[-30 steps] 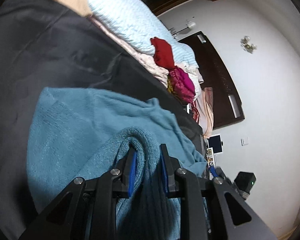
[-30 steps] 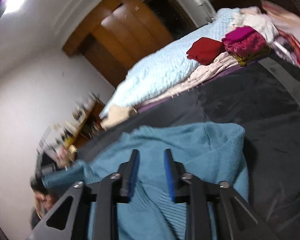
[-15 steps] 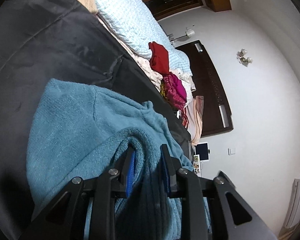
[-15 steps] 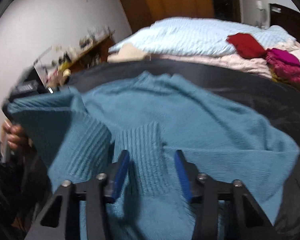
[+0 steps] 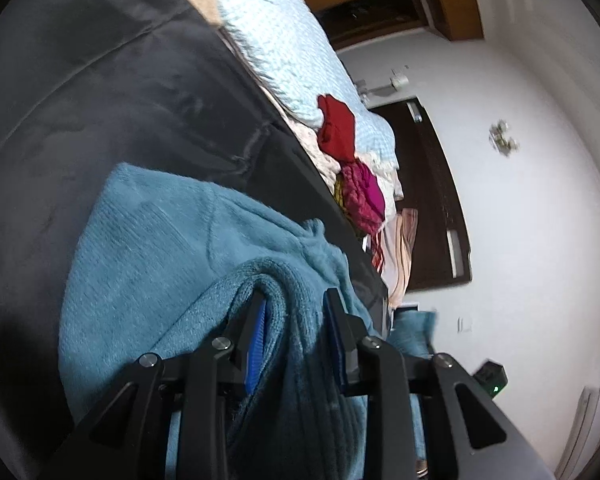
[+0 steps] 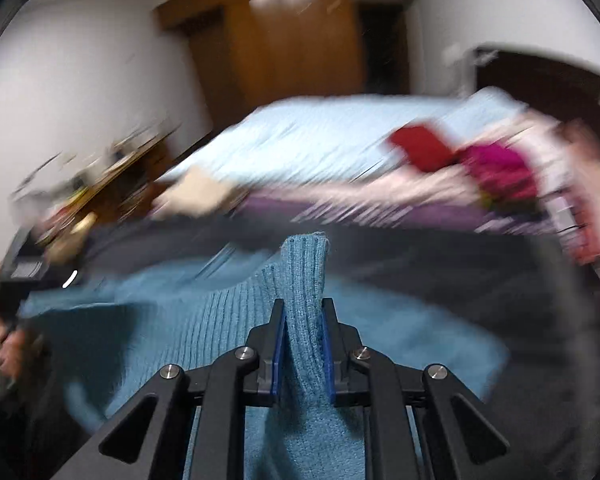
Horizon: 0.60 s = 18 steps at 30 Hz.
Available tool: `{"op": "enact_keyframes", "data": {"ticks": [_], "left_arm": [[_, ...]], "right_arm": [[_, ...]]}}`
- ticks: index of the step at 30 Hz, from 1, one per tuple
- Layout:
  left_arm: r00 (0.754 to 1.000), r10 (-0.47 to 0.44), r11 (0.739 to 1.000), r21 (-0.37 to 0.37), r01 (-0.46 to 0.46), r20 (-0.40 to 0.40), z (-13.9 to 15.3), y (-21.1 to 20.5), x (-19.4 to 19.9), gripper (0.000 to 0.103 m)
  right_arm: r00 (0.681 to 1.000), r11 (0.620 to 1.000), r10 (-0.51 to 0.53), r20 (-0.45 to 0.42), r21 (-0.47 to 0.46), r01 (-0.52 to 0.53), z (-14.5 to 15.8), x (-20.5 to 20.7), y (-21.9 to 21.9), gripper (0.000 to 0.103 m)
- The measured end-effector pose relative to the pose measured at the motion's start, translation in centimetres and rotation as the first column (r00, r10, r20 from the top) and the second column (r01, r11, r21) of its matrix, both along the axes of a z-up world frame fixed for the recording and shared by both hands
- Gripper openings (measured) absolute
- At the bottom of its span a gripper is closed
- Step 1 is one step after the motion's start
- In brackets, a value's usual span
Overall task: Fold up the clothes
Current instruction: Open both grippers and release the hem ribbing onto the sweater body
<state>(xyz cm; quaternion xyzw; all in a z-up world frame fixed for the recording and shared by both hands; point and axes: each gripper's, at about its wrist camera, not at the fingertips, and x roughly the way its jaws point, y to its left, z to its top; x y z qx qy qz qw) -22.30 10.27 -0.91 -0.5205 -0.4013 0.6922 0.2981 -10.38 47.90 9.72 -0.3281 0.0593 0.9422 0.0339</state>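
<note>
Jaws just closed, right gripper [image 6: 302, 312] pinching teal sweater [image 6: 304, 280], tilted downward

The sweater [image 5: 152, 248] is teal-blue knit, ribbed along its edge. It lies on a dark charcoal cover [image 5: 100, 92]. Beyond, a blanket [image 5: 276, 40] is pale blue with a fine textured weave. On it sit a deep red garment [image 5: 338, 128] and a magenta one [image 5: 364, 196]. The claw [image 6: 303, 340] is black with blue pads [image 6: 278, 354]. The wardrobe [image 6: 296, 44], blurred, looks orange-brown wood.
</note>
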Motion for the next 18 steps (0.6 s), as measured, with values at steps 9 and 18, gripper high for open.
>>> {"op": "enact_keyframes", "data": {"ticks": [9, 18], "left_arm": [[0.994, 0.096, 0.995, -0.006, -0.096, -0.054, 0.3, -1.5, -0.1, 0.038], [0.975, 0.042, 0.995, -0.078, -0.06, -0.218, 4.5, -1.6, 2.1, 0.056]], "right_arm": [[0.985, 0.981, -0.17, 0.035, 0.101, 0.165, -4.0, -2.9, 3.8, 0.017], [0.979, 0.976, -0.202, 0.012, 0.087, 0.2, -2.8, -0.8, 3.6, 0.081]]}}
